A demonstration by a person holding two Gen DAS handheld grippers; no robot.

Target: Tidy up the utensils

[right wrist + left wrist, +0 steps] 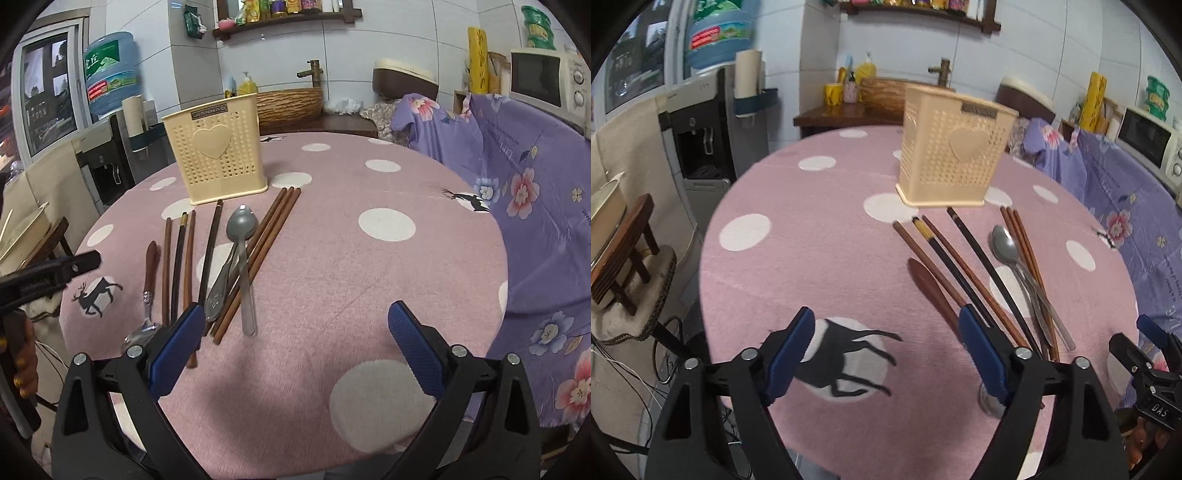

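Observation:
A cream perforated utensil holder (953, 158) (218, 162) with a heart on its front stands upright on the pink dotted tablecloth (820, 258) (354, 266). In front of it lie several brown and dark chopsticks (945, 258) (184, 258), three reddish chopsticks (1023, 243) (269, 229), a metal spoon (1003, 242) (242, 225) and a wooden-handled spoon (925, 280) (151, 266). My left gripper (884, 314) is open over bare cloth, left of the utensils. My right gripper (295, 310) is open too, its left finger over the chopsticks' near ends. Neither holds anything.
A purple flowered cloth (517, 177) covers furniture right of the table, with a microwave (543, 79) behind. A water dispenser (701, 140) and a wooden stool (624, 251) stand to the left. A wooden counter with a basin (291, 103) is behind the table.

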